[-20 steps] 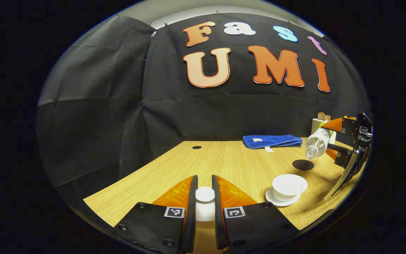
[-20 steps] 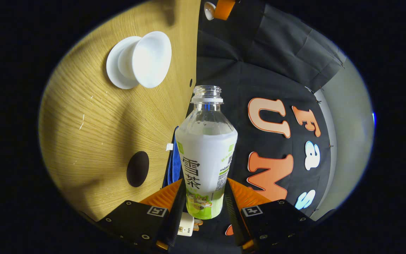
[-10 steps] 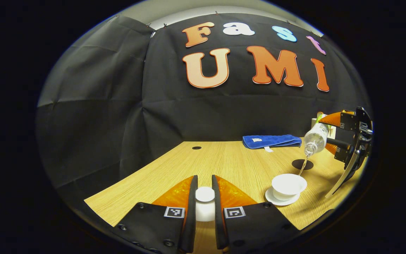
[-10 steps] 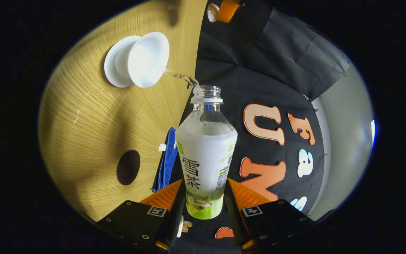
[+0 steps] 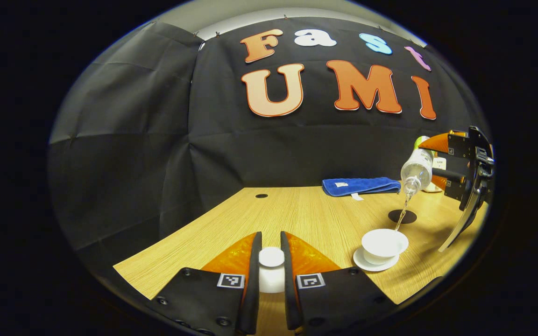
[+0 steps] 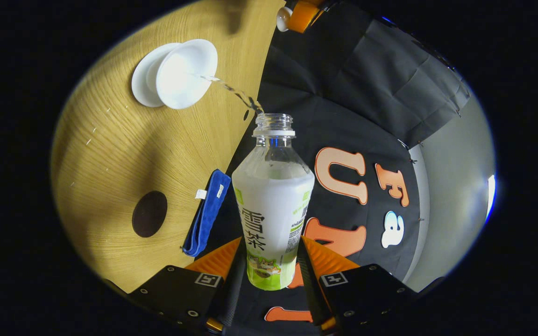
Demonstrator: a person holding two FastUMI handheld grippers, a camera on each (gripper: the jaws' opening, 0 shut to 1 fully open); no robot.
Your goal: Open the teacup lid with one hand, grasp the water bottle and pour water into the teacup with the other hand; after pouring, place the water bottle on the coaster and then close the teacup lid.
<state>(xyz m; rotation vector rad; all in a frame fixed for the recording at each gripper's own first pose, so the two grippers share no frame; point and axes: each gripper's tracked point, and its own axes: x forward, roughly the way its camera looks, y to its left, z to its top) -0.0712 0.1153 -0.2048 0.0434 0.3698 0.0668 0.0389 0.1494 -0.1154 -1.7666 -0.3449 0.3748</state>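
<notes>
**You were mid-pour: bottle tipped over the open teacup, lid held aside.**

The water bottle [image 6: 272,205] lay tilted in your right gripper [image 6: 269,261], both fingers pressed on its labelled lower body, its open mouth above the teacup [image 6: 182,74] with a thin stream [image 6: 231,91] running into the bowl. I judged the bottle light, thin-walled and a little slick, so a firm low hold suited it, though squeezing harder could have surged the flow. The teacup sat on its saucer [image 5: 375,265] on the wooden table [image 5: 306,214]; it looked fragile and easily tipped. Your left gripper [image 5: 271,266] was closed narrowly on the lid [image 5: 271,257] by its knob, well apart from the cup. The dark coaster [image 5: 402,216] waited just beyond the cup, near the blue cloth [image 5: 360,185].
</notes>
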